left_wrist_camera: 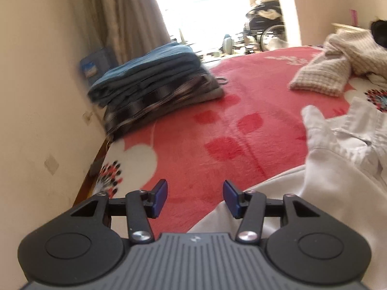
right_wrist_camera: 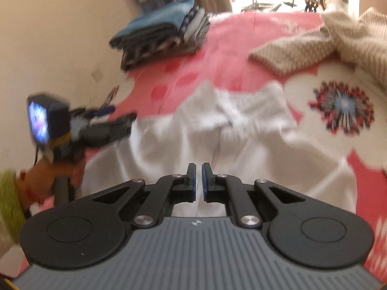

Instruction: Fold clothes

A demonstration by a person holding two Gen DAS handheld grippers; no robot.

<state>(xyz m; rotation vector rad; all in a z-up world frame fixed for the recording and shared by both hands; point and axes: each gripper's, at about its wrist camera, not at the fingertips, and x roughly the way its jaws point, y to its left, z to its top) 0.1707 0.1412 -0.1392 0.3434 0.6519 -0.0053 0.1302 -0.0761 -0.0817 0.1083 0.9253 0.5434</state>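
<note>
The left tool (left_wrist_camera: 194,198) is held with its blue pads wide apart and nothing between them, over the red flowered blanket (left_wrist_camera: 217,91) at the edge of the white garment (left_wrist_camera: 326,181); the garment is spread rumpled on the bed, near the front; the right tool (right_wrist_camera: 198,178) is seen nearly closed, a thin gap left, whether cloth is pinched cannot be told; a folded pile (left_wrist_camera: 154,84) is stacked by the wall; a beige sweater (right_wrist_camera: 326,38) is left crumpled beyond.

White garment (right_wrist_camera: 232,130), pink floral blanket (left_wrist_camera: 217,111)
</note>
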